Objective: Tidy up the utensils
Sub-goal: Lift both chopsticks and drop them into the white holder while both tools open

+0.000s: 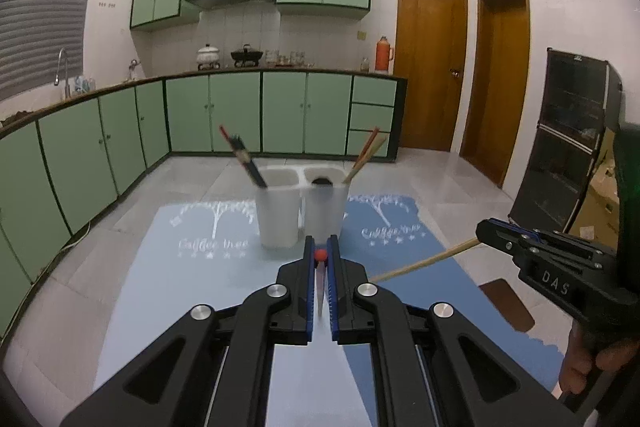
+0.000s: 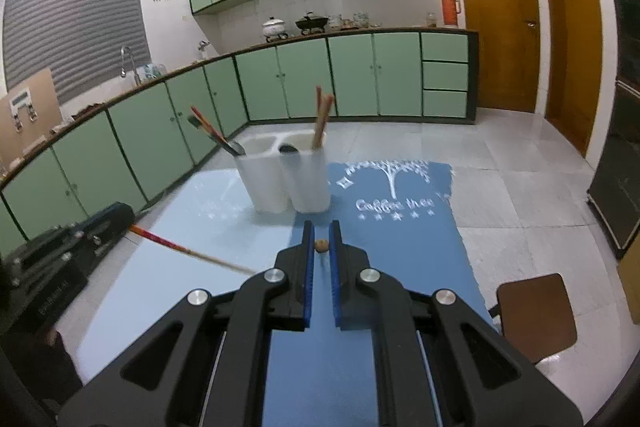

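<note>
A white two-compartment utensil holder (image 1: 298, 215) stands on the blue mats, also in the right wrist view (image 2: 284, 183). Dark chopsticks (image 1: 242, 155) lean in its left compartment and wooden ones (image 1: 366, 155) in its right. My left gripper (image 1: 320, 247) is shut on a red-tipped chopstick (image 1: 320, 255), seen from the side in the right wrist view (image 2: 188, 251). My right gripper (image 2: 322, 231) is shut on a wooden chopstick (image 2: 321, 246), seen from the side in the left wrist view (image 1: 424, 263). Both grippers hover just in front of the holder.
A light blue mat (image 1: 192, 267) and a darker blue mat (image 2: 400, 227) cover the table. A brown chair seat (image 2: 536, 315) is at the right. Green kitchen cabinets (image 1: 240, 115) run along the back and left. A black cabinet (image 1: 568, 139) stands at the right.
</note>
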Motion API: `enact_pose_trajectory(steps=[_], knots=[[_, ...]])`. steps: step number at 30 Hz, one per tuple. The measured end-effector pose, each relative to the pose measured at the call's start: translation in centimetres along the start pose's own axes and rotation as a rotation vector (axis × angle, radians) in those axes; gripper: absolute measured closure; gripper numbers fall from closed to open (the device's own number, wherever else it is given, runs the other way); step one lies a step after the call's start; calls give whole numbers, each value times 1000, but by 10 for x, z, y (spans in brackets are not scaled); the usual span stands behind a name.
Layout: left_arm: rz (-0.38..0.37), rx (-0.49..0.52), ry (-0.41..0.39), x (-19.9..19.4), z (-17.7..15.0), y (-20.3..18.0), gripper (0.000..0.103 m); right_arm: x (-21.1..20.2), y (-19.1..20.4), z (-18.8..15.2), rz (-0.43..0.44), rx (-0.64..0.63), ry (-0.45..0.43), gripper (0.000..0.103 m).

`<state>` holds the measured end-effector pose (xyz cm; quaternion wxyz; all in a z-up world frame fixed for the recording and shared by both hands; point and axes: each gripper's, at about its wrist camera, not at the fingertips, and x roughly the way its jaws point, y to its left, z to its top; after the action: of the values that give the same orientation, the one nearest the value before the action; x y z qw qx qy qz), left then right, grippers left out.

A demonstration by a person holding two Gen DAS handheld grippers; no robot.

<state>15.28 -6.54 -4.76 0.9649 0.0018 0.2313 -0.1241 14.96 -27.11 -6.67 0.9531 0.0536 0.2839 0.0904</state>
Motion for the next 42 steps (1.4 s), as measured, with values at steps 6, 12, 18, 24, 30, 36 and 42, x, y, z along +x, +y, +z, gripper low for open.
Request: enact_pose_trajectory(steps=[6, 12, 18, 24, 30, 36, 42], knots=[[-17, 3, -34, 2, 21, 2, 97, -5, 6, 33, 61, -1, -15, 97], [-26, 8, -78, 2, 42, 5, 97, -7, 13, 66, 94, -22, -43, 97], [-15, 9, -151, 0, 73, 15, 97, -11, 17, 105, 113, -43, -102, 97], [13, 25, -259, 1, 112, 22, 97, -12, 16, 152, 120, -50, -200, 97], [49, 29, -312, 22, 143, 30, 97, 3, 15, 192, 103, -48, -284, 97], [51, 12, -258, 67, 148, 43, 97, 53, 12, 203, 53, -58, -258, 97], [54, -1, -194, 118, 141, 53, 97, 102, 11, 198, 43, -72, -201, 97]])
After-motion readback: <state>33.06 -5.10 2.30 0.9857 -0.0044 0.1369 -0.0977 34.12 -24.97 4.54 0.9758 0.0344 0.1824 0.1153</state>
